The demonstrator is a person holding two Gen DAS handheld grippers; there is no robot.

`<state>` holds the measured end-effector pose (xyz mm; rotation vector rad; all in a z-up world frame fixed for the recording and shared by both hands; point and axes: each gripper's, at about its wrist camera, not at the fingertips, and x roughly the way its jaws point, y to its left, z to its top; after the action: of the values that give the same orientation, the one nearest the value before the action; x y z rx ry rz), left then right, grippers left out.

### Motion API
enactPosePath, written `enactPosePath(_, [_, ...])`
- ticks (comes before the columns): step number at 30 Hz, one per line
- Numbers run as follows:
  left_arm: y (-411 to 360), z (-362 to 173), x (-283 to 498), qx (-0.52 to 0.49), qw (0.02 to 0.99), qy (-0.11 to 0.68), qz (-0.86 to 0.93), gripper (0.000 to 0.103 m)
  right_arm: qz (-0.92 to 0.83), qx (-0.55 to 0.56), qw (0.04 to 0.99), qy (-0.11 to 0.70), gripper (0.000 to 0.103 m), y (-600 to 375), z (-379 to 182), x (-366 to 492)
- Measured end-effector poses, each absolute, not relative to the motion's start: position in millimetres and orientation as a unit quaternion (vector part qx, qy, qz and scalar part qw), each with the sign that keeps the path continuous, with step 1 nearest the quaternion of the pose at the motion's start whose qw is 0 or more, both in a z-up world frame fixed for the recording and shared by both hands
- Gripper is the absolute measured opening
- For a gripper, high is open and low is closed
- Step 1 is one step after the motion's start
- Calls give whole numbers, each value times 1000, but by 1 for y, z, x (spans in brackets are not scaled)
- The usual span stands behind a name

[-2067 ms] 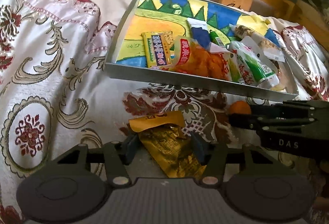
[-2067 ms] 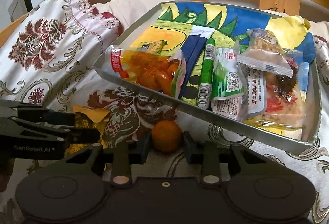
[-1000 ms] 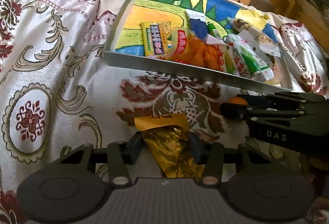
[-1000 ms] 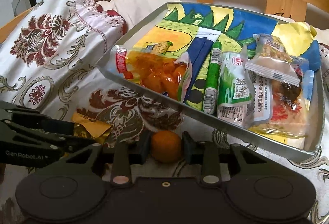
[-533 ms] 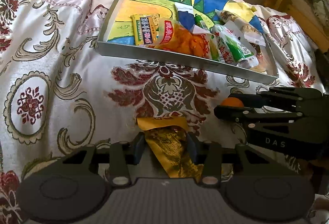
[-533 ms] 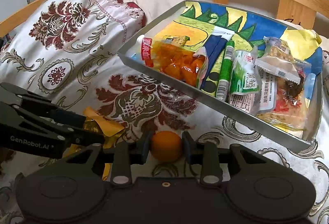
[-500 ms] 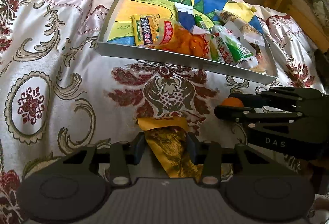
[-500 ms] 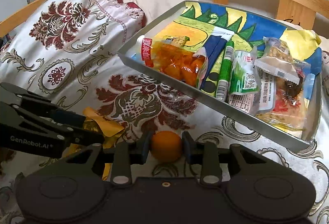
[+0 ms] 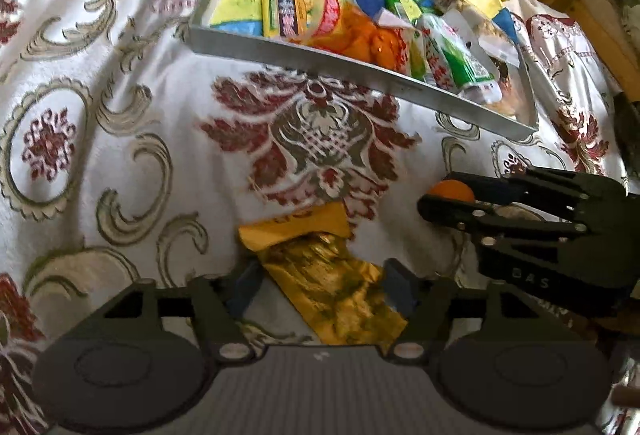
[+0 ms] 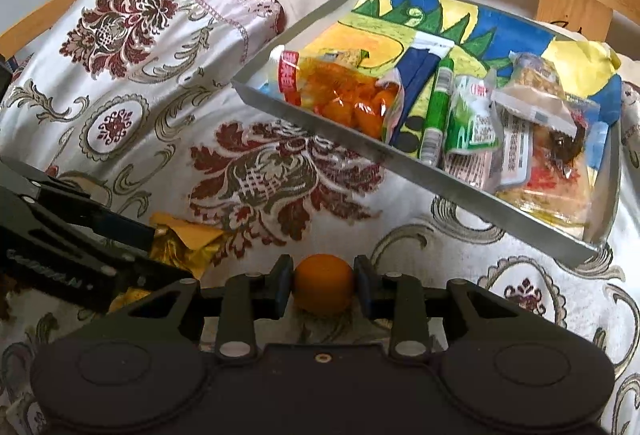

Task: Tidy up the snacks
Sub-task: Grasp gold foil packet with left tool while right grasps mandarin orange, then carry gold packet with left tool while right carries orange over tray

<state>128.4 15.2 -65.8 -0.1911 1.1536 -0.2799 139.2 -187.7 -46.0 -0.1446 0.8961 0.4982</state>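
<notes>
The tray lay ahead of both tools on the bed. The right tool gripped an orange. The left tool was opening around a gold packet, lengthwise toward the tray.

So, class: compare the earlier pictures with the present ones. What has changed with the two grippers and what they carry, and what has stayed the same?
The left gripper is opening: its fingers, earlier closed on the gold snack packet, now stand apart from it. The tray looks farther away than before. The right gripper still clamps the small orange, and the snacks in the tray lie as they did.
</notes>
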Motion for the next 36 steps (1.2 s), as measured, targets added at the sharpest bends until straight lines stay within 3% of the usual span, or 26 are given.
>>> enactPosePath(3, [10, -67, 130, -80, 825, 547, -114, 70, 239, -71, 868, 429, 35, -187, -48, 138])
enactPosePath(13, [4, -63, 122, -44, 846, 515, -129, 39, 242, -67, 868, 428, 35, -189, -49, 138])
enactPosePath(36, [1, -48, 116, -24, 865, 478, -147, 25, 258, -73, 877, 398, 35, -183, -30, 140])
